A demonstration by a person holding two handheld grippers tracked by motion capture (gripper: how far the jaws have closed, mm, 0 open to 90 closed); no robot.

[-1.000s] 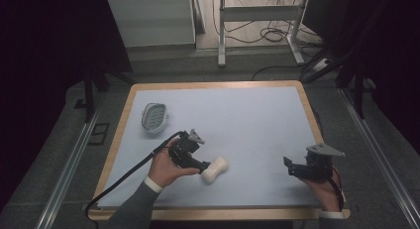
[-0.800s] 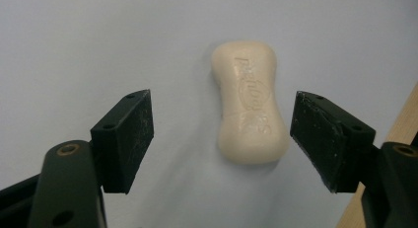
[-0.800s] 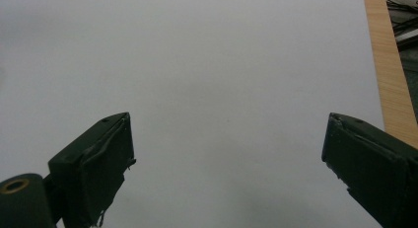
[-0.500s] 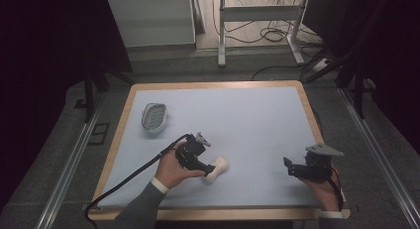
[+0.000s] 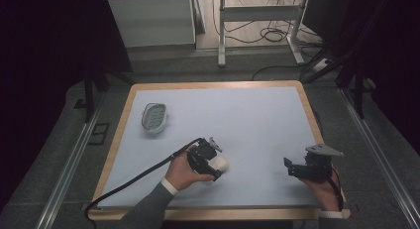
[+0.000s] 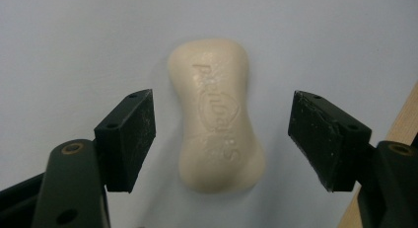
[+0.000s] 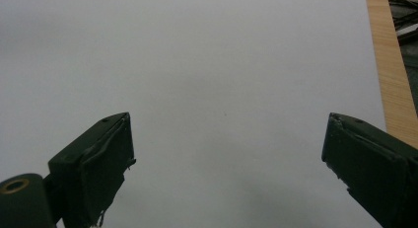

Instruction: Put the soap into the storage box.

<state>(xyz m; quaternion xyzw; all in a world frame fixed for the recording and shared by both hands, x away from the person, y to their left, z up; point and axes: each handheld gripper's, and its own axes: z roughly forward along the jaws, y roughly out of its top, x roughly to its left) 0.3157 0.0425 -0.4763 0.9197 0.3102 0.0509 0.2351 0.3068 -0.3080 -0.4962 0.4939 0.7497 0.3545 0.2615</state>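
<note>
A cream bar of soap [image 6: 217, 114] with embossed lettering lies flat on the white table mat. My left gripper [image 6: 224, 134] hovers over it, one jaw on each side, with a clear gap between each pad and the soap. Its jaws have just been closing a little and stand open. In the high view the left gripper [image 5: 210, 162] covers part of the soap [image 5: 222, 163] at the front middle. My right gripper [image 5: 291, 168] rests at the front right, and in its own view the right gripper [image 7: 229, 164] is open over bare mat.
A grey oval soap dish [image 5: 154, 117] sits at the left of the mat. The table's wooden rim [image 5: 213, 85] frames the mat. A black cable [image 5: 133, 182] trails from the left gripper over the front left edge.
My left hand has moved right and toward the front edge, lowering over the soap, which now sits between its jaws. The right hand has stayed still.
</note>
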